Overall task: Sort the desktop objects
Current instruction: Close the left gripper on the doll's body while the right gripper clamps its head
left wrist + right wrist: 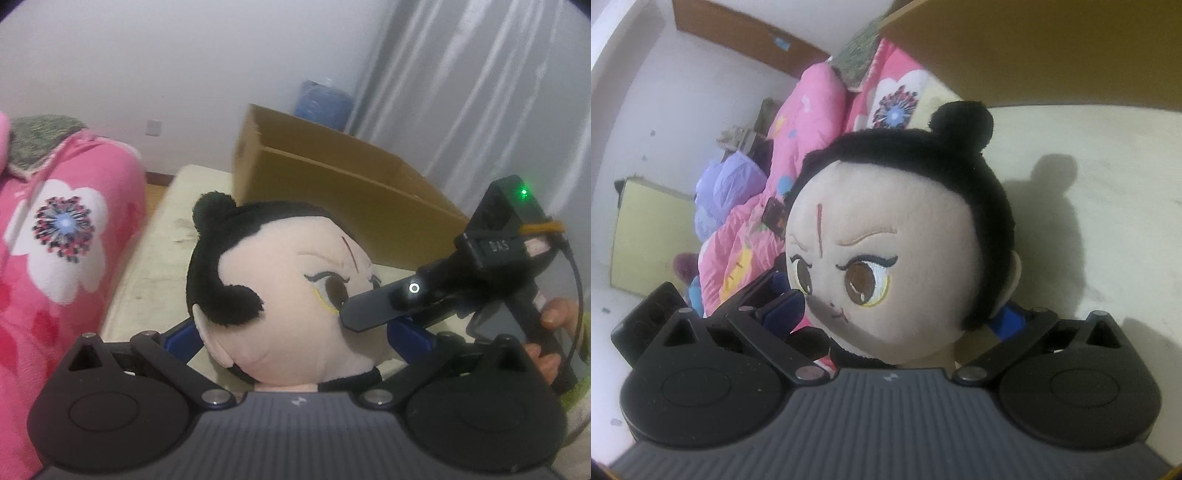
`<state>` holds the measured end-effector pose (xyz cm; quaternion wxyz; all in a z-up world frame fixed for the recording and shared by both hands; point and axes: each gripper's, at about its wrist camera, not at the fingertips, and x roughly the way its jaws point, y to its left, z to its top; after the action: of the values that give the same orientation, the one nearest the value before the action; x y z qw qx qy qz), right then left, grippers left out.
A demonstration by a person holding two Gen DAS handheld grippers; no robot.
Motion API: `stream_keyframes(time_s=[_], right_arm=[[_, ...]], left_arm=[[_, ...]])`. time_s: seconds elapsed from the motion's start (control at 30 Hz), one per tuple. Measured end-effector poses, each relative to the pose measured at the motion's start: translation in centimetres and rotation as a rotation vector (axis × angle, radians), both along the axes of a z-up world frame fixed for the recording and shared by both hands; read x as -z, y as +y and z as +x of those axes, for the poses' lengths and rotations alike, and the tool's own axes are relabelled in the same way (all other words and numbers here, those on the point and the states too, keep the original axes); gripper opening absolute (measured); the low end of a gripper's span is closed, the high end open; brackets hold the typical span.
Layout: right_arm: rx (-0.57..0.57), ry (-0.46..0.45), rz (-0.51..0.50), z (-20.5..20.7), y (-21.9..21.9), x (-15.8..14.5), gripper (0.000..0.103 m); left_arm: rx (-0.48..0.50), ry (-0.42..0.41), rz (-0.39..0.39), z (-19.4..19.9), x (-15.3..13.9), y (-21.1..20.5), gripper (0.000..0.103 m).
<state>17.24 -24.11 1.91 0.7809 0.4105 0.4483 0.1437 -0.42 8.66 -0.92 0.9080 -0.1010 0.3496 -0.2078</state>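
A plush doll [280, 295] with a black hair bun and a cream face fills the middle of both views. In the left wrist view its head sits between the blue fingers of my left gripper [295, 336], which is shut on it. A black finger [373, 306] of the right gripper presses the doll's face from the right, with a person's hand [554, 314] behind it. In the right wrist view the plush doll [897, 258] faces the camera, and my right gripper [895, 314] is shut on its head. The doll's body is hidden below.
An open cardboard box [332, 177] stands on the cream tabletop [155, 258] behind the doll, and shows as the cardboard box [1034, 48] at top right. A pink flowered quilt [55, 240] lies left. A blue bundle [325, 103] and a curtain [480, 92] are behind.
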Motion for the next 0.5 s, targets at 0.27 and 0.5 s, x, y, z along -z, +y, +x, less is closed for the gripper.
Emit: stream_keyframes(time_s=[0.27,0.5], right_arm=[[0.151,-0.028,0.012,-5.1,-3.3,0.0,0.103],[0.288,-0.058,0.041,-7.8,-6.5,0.5,0.103]], left_arm=[[0.095,-0.008,-0.001,2.2,0.6,-4.1,0.103],[0.167,-0.013,0.024,5.5,0.7,-7.7,0.103]])
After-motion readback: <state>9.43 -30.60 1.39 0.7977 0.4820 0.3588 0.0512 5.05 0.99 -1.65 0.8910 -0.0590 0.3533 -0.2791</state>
